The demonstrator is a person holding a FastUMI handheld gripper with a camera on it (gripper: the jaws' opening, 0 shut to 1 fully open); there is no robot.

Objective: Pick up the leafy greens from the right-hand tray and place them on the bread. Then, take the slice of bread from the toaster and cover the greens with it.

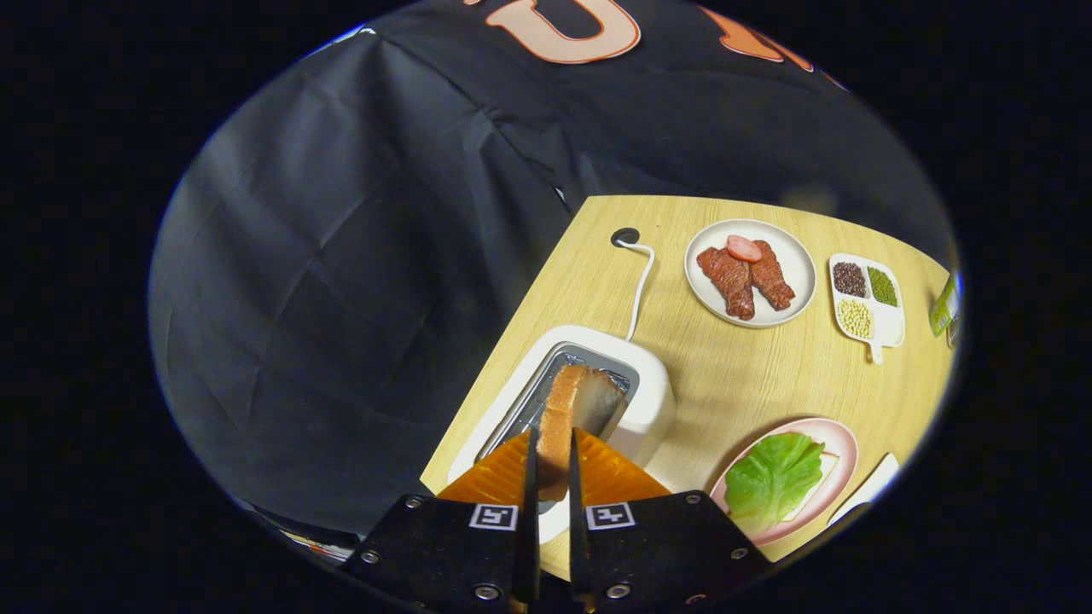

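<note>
**Gripper clamps bread at the toaster**

The gripper pinches the bread slice between both fingers, just above the white toaster. To the right on the wooden surface, leafy greens cover bread on a pink plate.

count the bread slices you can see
2. One slice stands in the toaster, with the claw shut on it. The other lies on the pink plate under the lettuce, mostly hidden. More could sit deeper in the toaster.
</note>
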